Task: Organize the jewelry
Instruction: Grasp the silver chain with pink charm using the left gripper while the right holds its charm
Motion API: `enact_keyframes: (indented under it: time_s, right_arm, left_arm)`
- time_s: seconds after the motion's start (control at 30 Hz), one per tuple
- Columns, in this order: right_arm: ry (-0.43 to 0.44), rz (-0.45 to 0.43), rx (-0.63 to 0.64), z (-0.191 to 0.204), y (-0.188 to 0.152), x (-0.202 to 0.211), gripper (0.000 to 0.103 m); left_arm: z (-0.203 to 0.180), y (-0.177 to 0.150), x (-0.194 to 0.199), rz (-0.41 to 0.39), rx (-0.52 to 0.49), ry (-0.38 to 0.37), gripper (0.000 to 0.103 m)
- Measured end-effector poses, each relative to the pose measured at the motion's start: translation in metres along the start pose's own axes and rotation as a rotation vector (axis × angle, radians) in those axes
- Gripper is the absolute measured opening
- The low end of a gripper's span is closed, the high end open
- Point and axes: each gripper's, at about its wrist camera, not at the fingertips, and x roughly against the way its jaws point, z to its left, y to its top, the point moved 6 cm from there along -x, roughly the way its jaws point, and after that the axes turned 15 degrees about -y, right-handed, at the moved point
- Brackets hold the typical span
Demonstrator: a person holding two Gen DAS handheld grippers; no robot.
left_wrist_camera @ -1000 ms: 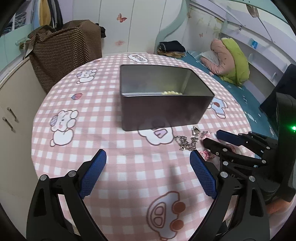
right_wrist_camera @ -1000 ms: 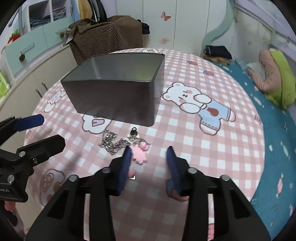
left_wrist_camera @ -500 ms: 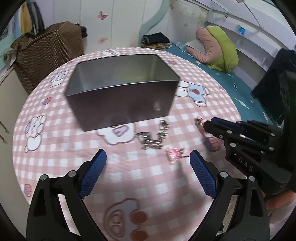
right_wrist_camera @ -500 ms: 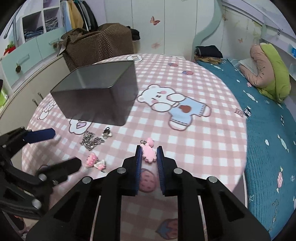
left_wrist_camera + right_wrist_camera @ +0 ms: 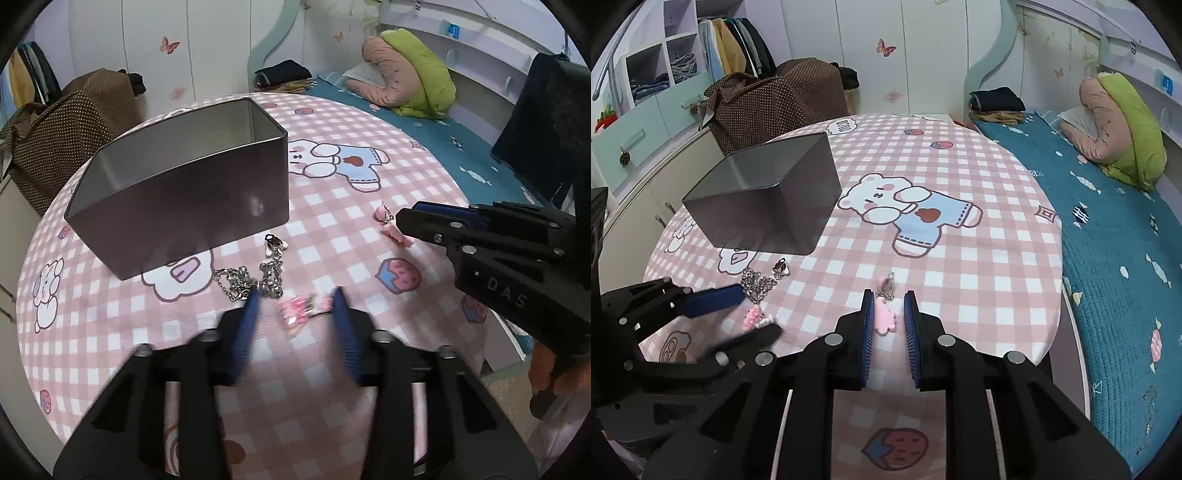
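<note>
The right gripper (image 5: 889, 308) is open a little, with a pink charm (image 5: 884, 316) lying between its fingers, not squeezed. The left gripper (image 5: 295, 308) is half open around a pink hair clip (image 5: 297, 309) on the checked table (image 5: 369, 229). A silver chain (image 5: 251, 282) lies just beyond. The gray tin box (image 5: 177, 188) sits farther back on the left.

On the table (image 5: 960, 258), the tin box (image 5: 768, 206) sits at 10 o'clock; the chain (image 5: 757, 286) lies before it, the charm (image 5: 884, 317) at 6 o'clock.
</note>
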Motion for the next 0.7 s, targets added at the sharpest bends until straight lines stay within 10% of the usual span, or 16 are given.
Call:
enact_keyframes:
  time_s: [0.53, 0.7]
  right_arm:
    - [0.002, -0.022, 0.005, 0.0, 0.002, 0.01, 0.016]
    - [-0.034, -0.03, 0.0, 0.0, 0.002, 0.007, 0.062]
  left_arm:
    - [0.002, -0.007, 0.019, -0.019, 0.052, -0.073, 0.013]
    - [0.007, -0.004, 0.034, -0.052, 0.061, -0.075, 0.013]
